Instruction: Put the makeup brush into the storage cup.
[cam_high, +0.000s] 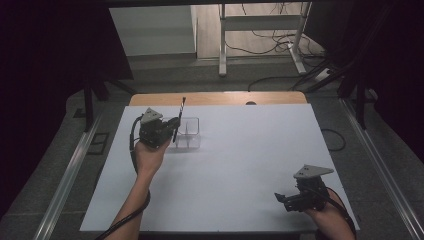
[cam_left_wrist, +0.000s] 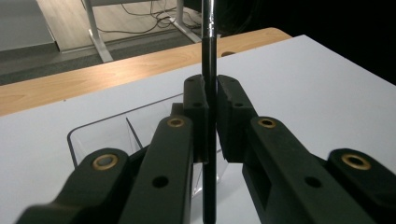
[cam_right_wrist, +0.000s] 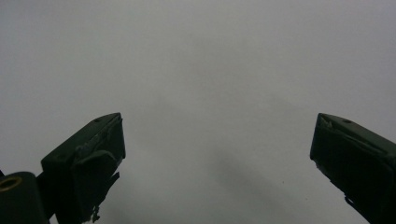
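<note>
Black pen (cam_left_wrist: 209, 116) sits upright, clamped btwn left gripper (cam_high: 170, 131) jaws, just above clear divided box (cam_high: 189, 134) on tabletop (cam_high: 240, 165). Pickup done; drop into a compartment prob. left. Right gripper (cam_high: 284, 199) idle near front edge, jaws wide apart, nothing held.

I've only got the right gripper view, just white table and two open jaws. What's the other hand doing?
Observer: The left gripper is shut on a thin black pen, held upright.
Operator: Anything near it?
Observer: A clear plastic divided box stands on the white table, right beside that gripper.
Operator: Is the pen inside the box yet?
Observer: The left gripper view shows the pen's lower end hanging in front of the box, but I cannot tell whether it is inside.
</note>
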